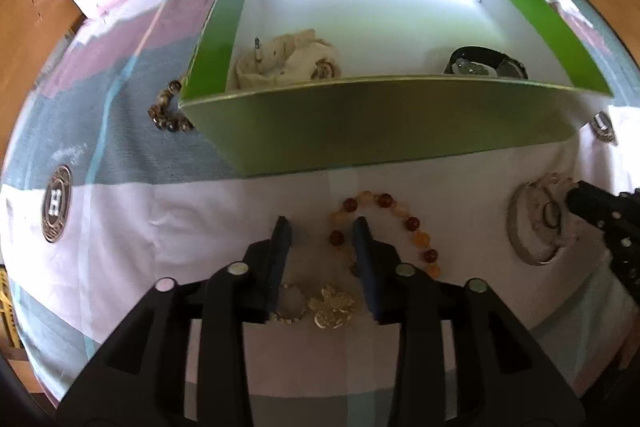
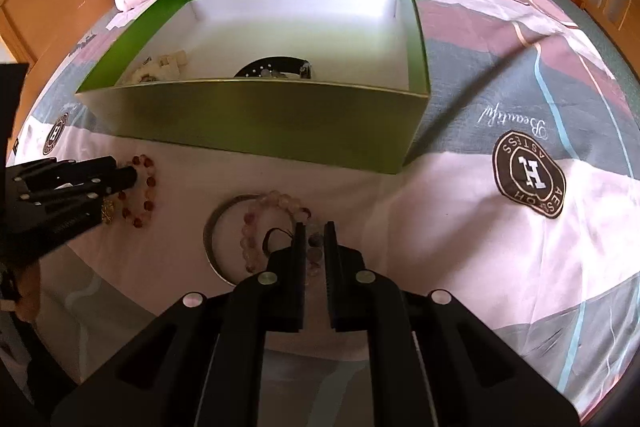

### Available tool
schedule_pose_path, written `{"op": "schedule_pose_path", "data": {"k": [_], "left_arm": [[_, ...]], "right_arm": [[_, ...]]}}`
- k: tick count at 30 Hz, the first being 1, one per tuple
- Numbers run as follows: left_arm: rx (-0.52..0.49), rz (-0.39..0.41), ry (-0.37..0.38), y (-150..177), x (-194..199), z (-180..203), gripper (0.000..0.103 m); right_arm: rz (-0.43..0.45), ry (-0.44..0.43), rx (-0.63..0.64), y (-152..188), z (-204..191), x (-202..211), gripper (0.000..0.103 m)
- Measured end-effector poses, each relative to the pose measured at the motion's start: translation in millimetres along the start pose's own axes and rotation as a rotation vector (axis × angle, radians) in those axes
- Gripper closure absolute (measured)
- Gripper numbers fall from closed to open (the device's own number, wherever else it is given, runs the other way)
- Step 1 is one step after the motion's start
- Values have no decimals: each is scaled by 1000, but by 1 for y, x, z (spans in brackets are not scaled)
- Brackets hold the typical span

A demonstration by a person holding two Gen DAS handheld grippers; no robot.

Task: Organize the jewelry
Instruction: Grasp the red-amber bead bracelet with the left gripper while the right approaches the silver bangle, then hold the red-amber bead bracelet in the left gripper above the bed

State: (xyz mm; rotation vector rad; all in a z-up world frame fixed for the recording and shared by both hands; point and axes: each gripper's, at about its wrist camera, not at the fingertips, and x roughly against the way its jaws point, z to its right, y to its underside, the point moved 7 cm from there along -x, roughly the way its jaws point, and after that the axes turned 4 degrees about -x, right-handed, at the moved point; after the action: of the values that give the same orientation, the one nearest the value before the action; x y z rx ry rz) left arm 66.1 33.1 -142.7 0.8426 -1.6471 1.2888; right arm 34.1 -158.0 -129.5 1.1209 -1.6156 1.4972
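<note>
Jewelry lies spread on the bed (image 2: 460, 227) in front of a green box (image 1: 360, 123), close enough that each piece needs only a short lift over the near wall. The left gripper (image 1: 322, 227) hangs low over an orange-and-red bead bracelet (image 1: 400, 215), jaws released, with one finger resting on the strand and the other on bare sheet, so nothing is grasped yet — it looks lined up for a pinch. Gold trinkets (image 1: 332, 307) sit between its fingers nearer the camera. The right gripper (image 2: 312, 227) straddles a pink bead bracelet (image 2: 276, 199), jaws narrowed around a few beads but with gaps showing, so I cannot tell whether it truly grips. A grey bangle (image 2: 208, 235) lies beside that bracelet, overlapping it. Inside the box, a cream cloth pouch (image 1: 288, 61) rests at the left end and a black strap piece (image 1: 486, 61) at the right, leaving the white floor between them free. A dark bead bracelet (image 1: 168, 111) lies outside, touching the box's left corner.
</note>
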Motion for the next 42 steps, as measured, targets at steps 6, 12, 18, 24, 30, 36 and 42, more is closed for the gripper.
{"op": "schedule_pose_path", "data": {"k": [6, 12, 18, 24, 30, 36, 42], "left_arm": [[9, -7, -9, 1, -2, -5, 61], [1, 13, -12, 1, 5, -1, 95], [-36, 138, -11, -7, 41, 10, 95], [-57, 151, -32, -3, 53, 15, 96], [-42, 145, -40, -1, 51, 9, 95], [-20, 162, -36, -3, 57, 4, 95], [-18, 162, -40, -3, 58, 3, 95]], "right_arm": [[-4, 3, -2, -1, 2, -4, 95], [4, 9, -3, -2, 1, -6, 95], [68, -8, -7, -7, -1, 4, 95], [104, -13, 12, -11, -5, 11, 95], [110, -9, 0, -12, -4, 8, 95], [149, -37, -21, -17, -2, 16, 95], [141, -35, -20, -16, -1, 15, 95]]}}
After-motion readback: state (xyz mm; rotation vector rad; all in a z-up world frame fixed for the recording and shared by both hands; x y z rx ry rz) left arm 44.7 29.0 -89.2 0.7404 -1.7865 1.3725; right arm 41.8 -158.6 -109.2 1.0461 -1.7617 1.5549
